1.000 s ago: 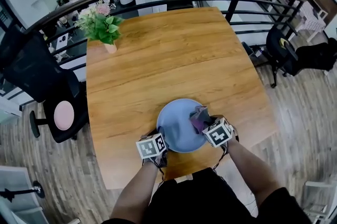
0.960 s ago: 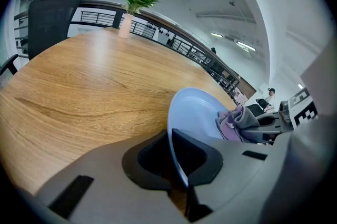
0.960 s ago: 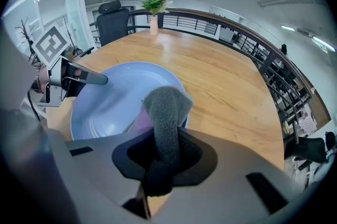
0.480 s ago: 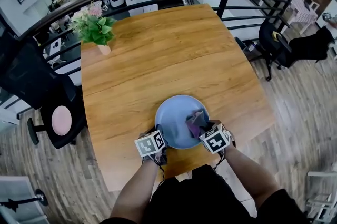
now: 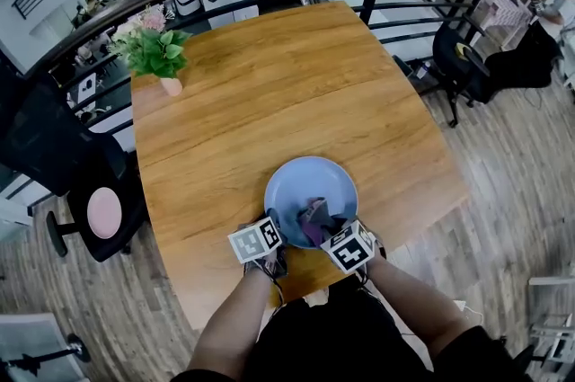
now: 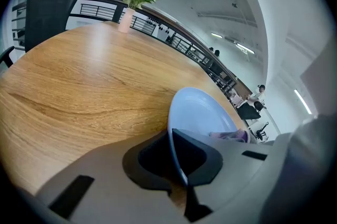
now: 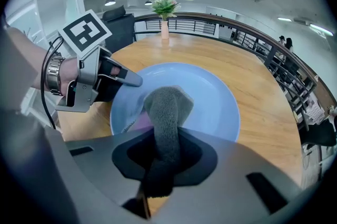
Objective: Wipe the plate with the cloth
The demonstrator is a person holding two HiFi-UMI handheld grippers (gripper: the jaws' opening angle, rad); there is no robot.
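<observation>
While left gripper [image 6: 178, 162] is clamped on the blue plate's [image 5: 310, 178] near-left rim, right gripper [image 7: 164, 157], clamped on the cloth [image 7: 166, 107], sits over the plate's near edge, with the bare surface straight ahead.

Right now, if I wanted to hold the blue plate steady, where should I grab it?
I'd pinch the plate by its thin rim at the near left edge, coming in low from the person's side. It lies flat on the table, so only the raised rim offers something to pinch, and the cloth in the right gripper rests inside it. The left gripper grips it there.
</observation>
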